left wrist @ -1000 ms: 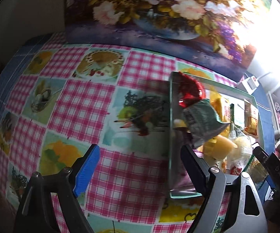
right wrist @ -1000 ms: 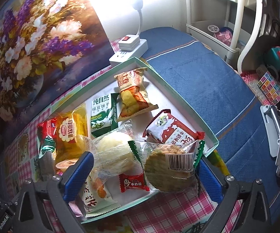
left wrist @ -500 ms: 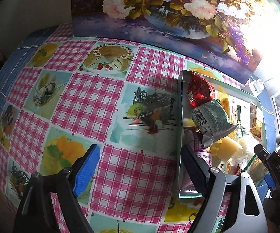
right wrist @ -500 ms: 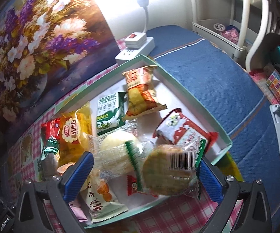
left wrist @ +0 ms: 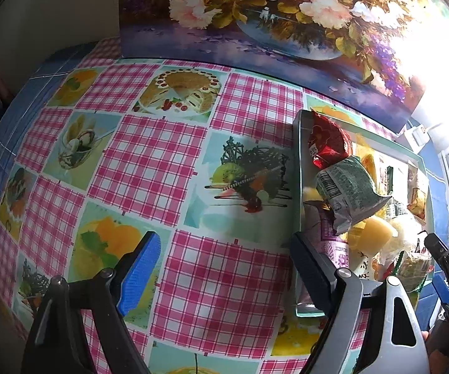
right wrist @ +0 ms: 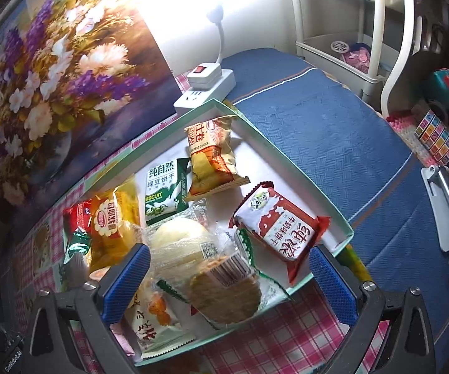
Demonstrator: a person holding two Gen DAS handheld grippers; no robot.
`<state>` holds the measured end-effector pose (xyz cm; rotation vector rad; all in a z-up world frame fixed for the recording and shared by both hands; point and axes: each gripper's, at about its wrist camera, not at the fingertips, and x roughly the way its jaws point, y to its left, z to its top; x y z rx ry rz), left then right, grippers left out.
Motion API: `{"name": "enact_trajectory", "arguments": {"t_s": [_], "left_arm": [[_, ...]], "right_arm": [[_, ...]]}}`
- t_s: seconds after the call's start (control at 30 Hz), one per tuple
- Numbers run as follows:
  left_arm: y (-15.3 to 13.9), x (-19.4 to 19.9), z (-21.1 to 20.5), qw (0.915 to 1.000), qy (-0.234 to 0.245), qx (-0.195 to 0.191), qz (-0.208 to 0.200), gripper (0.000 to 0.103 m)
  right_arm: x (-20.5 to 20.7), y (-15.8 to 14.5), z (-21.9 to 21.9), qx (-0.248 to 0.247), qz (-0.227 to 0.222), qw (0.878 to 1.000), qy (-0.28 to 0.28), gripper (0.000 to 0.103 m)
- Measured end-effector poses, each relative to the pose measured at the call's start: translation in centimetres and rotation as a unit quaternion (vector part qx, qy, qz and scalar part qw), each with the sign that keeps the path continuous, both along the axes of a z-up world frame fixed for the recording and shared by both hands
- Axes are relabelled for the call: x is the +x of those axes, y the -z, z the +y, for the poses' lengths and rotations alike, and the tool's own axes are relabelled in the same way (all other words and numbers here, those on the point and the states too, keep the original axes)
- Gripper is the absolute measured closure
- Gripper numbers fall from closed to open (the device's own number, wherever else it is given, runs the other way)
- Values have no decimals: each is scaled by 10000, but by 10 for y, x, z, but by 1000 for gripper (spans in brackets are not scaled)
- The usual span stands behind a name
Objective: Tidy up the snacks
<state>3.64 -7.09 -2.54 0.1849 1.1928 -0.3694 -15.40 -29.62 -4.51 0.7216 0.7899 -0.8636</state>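
Note:
A pale green tray (right wrist: pixel 346 227) holds several wrapped snacks: a round brown cracker pack (right wrist: pixel 224 293), a red-and-white milk snack (right wrist: pixel 280 230), an orange chip bag (right wrist: pixel 212 159), a green biscuit pack (right wrist: pixel 165 187), a yellow cake pack (right wrist: pixel 109 227) and a pale bun (right wrist: pixel 181 243). My right gripper (right wrist: pixel 229 286) is open, its jaws on either side of the cracker pack above the tray's near end. My left gripper (left wrist: pixel 221 268) is open and empty over the checked tablecloth, left of the tray (left wrist: pixel 297 168), where a red bag (left wrist: pixel 327 140) and a green bag (left wrist: pixel 349 187) show.
A flower painting (left wrist: pixel 255 15) leans along the table's back. A white power strip (right wrist: pixel 205 90) lies behind the tray. Blue cloth (right wrist: pixel 318 143) covers the surface to the right, with a white rack (right wrist: pixel 342 43) and clutter beyond. The pink checked tablecloth (left wrist: pixel 149 162) spreads left.
The right gripper has moved forward and lower over the tray, so the cracker pack now lies between its jaws. The left gripper has pulled back slightly and stays open.

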Motion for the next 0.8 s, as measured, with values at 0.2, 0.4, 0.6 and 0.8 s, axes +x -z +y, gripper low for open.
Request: {"name": "enact_trajectory", "arguments": {"t_s": [0.2, 0.4, 0.6, 0.8], "left_arm": [[-2, -5, 12, 9997, -77, 101, -197, 0], [-4, -15, 29, 9994, -83, 172, -288, 0], [-7, -30, 41, 9981, -30, 420, -447, 0], [-8, -48, 53, 9962, 64, 635, -592, 0]], "right_arm": [[7, -12, 30, -142, 2, 9994, -300, 0], [16, -26, 66, -416, 62, 9965, -721, 0], [14, -32, 101, -665, 141, 9921, -1059, 0], [6, -22, 122, -642, 290, 9898, -1235, 0]]}}
